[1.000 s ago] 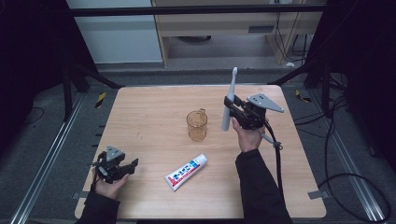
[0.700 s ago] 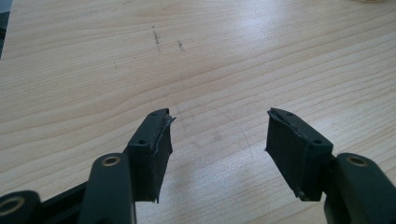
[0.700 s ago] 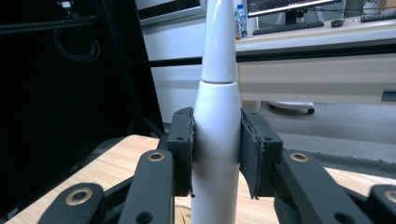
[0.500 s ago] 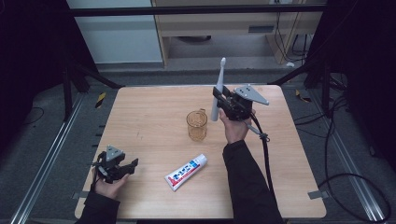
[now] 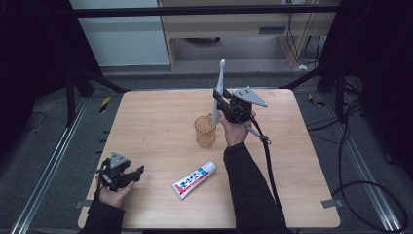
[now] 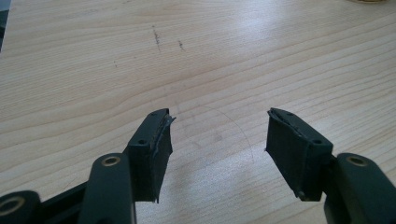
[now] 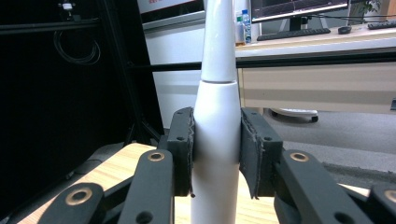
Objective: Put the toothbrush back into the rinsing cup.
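Note:
A white electric toothbrush [image 5: 218, 91] stands upright in the air, head up, with my right gripper [image 5: 220, 103] shut on its handle. In the right gripper view the jaws press both sides of the toothbrush [image 7: 215, 126] body. Its lower end hangs just above the right rim of a clear amber cup [image 5: 205, 130] standing mid-table. A white toothpaste tube [image 5: 194, 179] lies flat toward the front of the table. My left gripper [image 5: 132, 174] rests open near the front left corner, and the left gripper view shows bare wood between its fingertips [image 6: 153, 144].
The wooden table [image 5: 146, 122] has dark floor and metal rails on both sides. A black cable [image 5: 267, 156] trails from the right gripper over the table's right half. Desks and a monitor [image 7: 299, 9] stand beyond the far edge.
My right gripper has carried the toothbrush leftward and away from me, from right of the cup to just above its rim. The left gripper has stayed put.

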The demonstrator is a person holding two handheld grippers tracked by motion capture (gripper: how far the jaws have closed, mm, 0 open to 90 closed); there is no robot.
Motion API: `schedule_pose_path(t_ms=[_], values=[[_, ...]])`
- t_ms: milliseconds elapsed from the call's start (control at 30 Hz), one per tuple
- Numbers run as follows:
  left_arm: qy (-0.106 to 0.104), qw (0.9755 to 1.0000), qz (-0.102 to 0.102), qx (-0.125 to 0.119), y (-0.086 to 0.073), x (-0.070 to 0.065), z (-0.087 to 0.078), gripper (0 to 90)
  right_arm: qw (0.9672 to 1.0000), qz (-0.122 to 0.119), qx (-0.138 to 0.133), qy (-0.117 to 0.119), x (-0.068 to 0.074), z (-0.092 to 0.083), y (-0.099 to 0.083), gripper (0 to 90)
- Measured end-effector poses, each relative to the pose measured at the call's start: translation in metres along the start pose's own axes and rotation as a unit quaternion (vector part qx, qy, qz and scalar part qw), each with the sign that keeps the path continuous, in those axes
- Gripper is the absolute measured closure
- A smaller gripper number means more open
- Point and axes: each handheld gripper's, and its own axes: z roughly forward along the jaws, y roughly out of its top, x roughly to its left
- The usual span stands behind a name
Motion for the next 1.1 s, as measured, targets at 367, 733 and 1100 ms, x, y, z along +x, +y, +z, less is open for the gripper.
schedule_pose_path(t_ms=[367, 733, 1100], values=[[0.000, 1.0000, 0.000, 0.000, 0.000, 0.000, 0.000, 39.6, 0.9999, -0.007, 0.009, 0.002, 0.006, 0.012, -0.010, 67.3], [0.000, 1.0000, 0.000, 0.000, 0.000, 0.001, 0.000, 39.6, 0.9996, -0.015, 0.025, 0.000, 0.009, 0.019, -0.022, 67.3], [0.000, 1.0000, 0.000, 0.000, 0.000, 0.001, 0.000, 39.6, 0.9991, -0.017, 0.038, -0.002, 0.008, 0.022, -0.035, 67.2]])
